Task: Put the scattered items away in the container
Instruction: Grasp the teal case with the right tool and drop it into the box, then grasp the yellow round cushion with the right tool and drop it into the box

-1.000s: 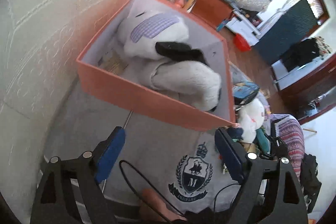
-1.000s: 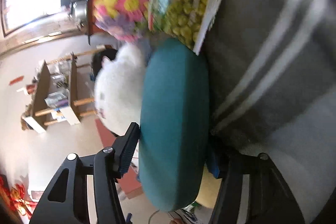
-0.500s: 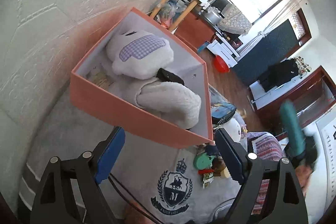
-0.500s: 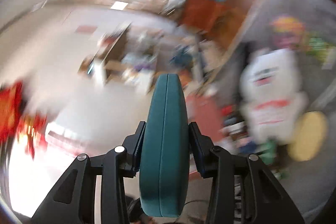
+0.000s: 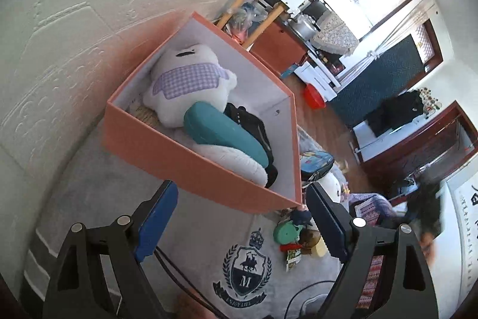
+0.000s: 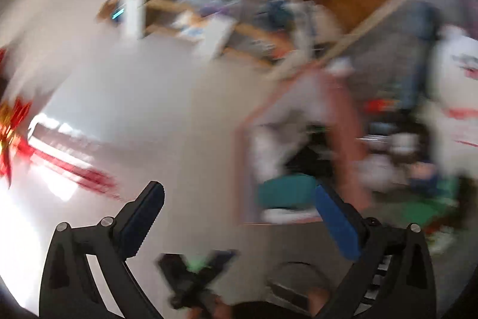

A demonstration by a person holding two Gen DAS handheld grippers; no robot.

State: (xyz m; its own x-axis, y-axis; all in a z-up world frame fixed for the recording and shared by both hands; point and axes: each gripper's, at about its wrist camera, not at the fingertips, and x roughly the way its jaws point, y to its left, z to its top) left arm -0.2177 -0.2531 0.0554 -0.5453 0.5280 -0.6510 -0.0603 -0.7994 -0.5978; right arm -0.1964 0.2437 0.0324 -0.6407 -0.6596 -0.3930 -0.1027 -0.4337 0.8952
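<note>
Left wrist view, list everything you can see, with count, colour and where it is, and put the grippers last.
Box: one, orange outside, white inside, on the grey blanket by the wall.
Plush toy: one, white with a lilac checked patch, at the far end of the box.
Case: one, teal, lying in the box on the fleecy white item.
Fleecy white item: one, at the near end of the box.
Black item: one, in the box beside the case.
Small clutter: several, mixed colours, on the blanket beyond the box corner.
Left gripper: open, empty.
Right gripper: jaws have just been opening, nothing between them.
</note>
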